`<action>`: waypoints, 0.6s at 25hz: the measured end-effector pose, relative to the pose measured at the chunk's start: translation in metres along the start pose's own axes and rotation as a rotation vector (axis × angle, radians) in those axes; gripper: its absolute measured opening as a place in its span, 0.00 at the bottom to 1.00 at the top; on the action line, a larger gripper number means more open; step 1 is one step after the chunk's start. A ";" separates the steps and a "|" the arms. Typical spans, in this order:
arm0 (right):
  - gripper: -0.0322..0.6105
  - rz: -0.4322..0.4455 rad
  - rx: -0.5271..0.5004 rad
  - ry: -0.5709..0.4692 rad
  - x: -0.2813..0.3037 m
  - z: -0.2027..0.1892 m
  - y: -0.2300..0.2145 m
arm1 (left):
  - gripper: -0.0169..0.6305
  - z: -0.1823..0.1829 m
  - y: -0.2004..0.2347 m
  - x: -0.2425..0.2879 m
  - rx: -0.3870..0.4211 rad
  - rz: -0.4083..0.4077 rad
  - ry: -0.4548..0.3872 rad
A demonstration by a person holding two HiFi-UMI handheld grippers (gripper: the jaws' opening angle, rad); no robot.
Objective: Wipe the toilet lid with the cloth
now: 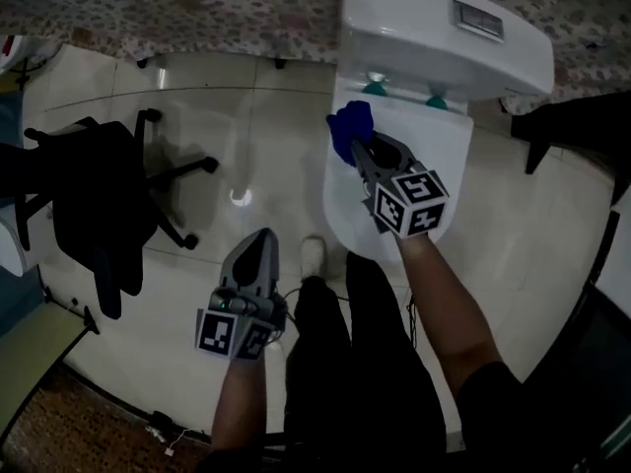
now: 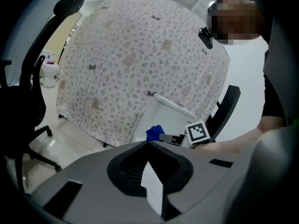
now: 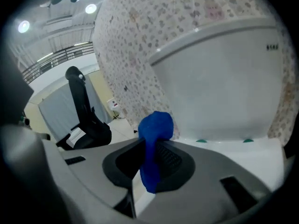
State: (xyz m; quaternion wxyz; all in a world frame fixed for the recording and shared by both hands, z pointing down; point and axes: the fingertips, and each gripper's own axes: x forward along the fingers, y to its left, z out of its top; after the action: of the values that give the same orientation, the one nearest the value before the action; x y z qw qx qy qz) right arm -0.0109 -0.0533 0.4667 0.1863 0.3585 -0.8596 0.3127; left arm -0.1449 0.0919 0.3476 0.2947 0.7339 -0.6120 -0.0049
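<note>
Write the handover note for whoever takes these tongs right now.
Right tongs: shut on the blue cloth, at the back left corner of the lid, by the tank.
Left tongs: shut, empty, low over the floor.
Lid is down. Nothing shows how much of it has been wiped.
Left to do: wipe across the whole lid.

Your right gripper (image 3: pixel 149 154) has its jaws closed on the blue cloth (image 3: pixel 156 126), which bunches up above the tips. Just beyond stands the white toilet tank (image 3: pixel 224 78), with the toilet lid (image 3: pixel 254 149) below it. A floral fabric (image 3: pixel 135 45) hangs behind, and a black chair (image 3: pixel 86 122) stands at left.
</note>
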 end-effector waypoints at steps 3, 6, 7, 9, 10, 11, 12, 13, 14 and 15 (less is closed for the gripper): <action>0.14 -0.018 0.049 0.069 0.057 -0.027 -0.017 | 0.01 -0.021 0.019 0.021 -0.008 0.040 -0.004; 0.14 -0.046 0.104 0.151 0.088 -0.059 -0.030 | 0.01 -0.044 0.028 0.029 -0.010 0.075 0.001; 0.14 -0.058 0.107 0.161 0.095 -0.065 -0.034 | 0.01 -0.053 0.031 0.031 -0.015 0.080 0.012; 0.14 -0.081 0.088 0.167 0.104 -0.070 -0.041 | 0.01 -0.067 0.036 0.037 -0.030 0.086 0.035; 0.14 -0.087 0.071 0.171 0.106 -0.071 -0.044 | 0.01 -0.073 0.037 0.040 -0.037 0.084 0.041; 0.14 -0.088 0.053 0.176 0.107 -0.071 -0.047 | 0.01 -0.077 0.037 0.043 -0.042 0.080 0.045; 0.14 -0.086 0.035 0.181 0.106 -0.071 -0.049 | 0.01 -0.080 0.037 0.047 -0.046 0.075 0.048; 0.14 -0.085 0.018 0.185 0.105 -0.071 -0.051 | 0.01 -0.083 0.035 0.049 -0.048 0.069 0.051; 0.14 -0.087 0.006 0.186 0.103 -0.071 -0.053 | 0.01 -0.085 0.034 0.051 -0.049 0.062 0.054; 0.14 -0.092 0.002 0.184 0.099 -0.070 -0.058 | 0.01 -0.088 0.031 0.053 -0.049 0.056 0.059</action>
State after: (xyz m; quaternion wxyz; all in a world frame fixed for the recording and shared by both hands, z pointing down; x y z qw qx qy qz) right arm -0.0286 -0.0872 0.5958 0.2783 0.3677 -0.8211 0.3363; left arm -0.1273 0.0789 0.4524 0.3307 0.7089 -0.6229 0.0102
